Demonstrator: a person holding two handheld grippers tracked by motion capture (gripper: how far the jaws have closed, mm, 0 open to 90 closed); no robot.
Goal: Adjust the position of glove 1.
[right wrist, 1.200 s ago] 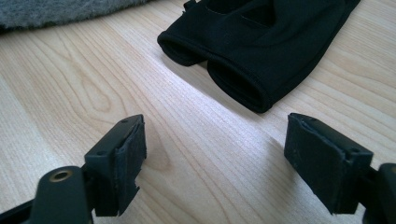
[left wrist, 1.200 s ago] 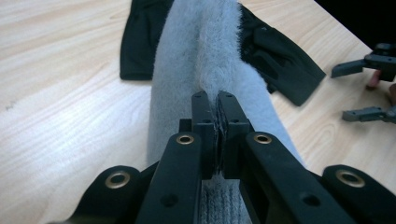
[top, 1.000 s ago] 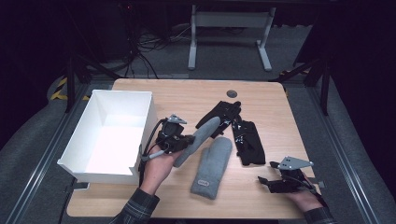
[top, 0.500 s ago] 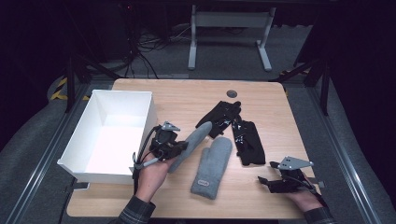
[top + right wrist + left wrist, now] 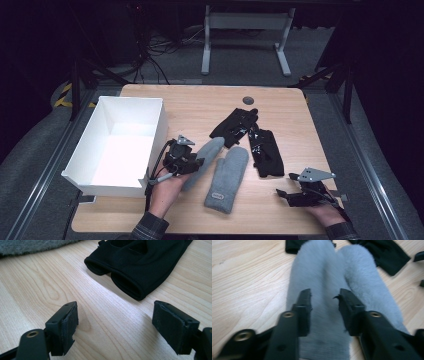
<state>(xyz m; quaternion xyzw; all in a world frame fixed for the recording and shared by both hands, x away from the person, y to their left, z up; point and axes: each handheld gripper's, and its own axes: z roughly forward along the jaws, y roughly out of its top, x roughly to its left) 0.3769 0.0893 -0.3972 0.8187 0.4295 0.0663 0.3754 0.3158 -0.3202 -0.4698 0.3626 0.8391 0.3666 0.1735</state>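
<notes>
Two grey mittens lie side by side at the table's front middle. My left gripper (image 5: 196, 162) is at the cuff end of the left mitten (image 5: 206, 152). In the left gripper view my left gripper (image 5: 324, 293) has its jaws parted over that mitten (image 5: 317, 267); they have just been opening, and the cloth lies between them without being pinched. The second mitten (image 5: 227, 177) lies just to its right (image 5: 364, 272). My right gripper (image 5: 284, 195) rests open at the front right, empty (image 5: 116, 307), facing a black glove (image 5: 142, 262).
A white open box (image 5: 152, 142) stands at the left, close beside my left hand. Two black gloves (image 5: 234, 125) (image 5: 266, 152) lie behind and to the right of the mittens. A dark round grommet (image 5: 248, 100) sits near the wooden table's (image 5: 190, 105) far edge.
My left gripper has sunk toward the table with the grey mitten, which now lies flat, and its jaws have parted. The right gripper has stayed where it was.
</notes>
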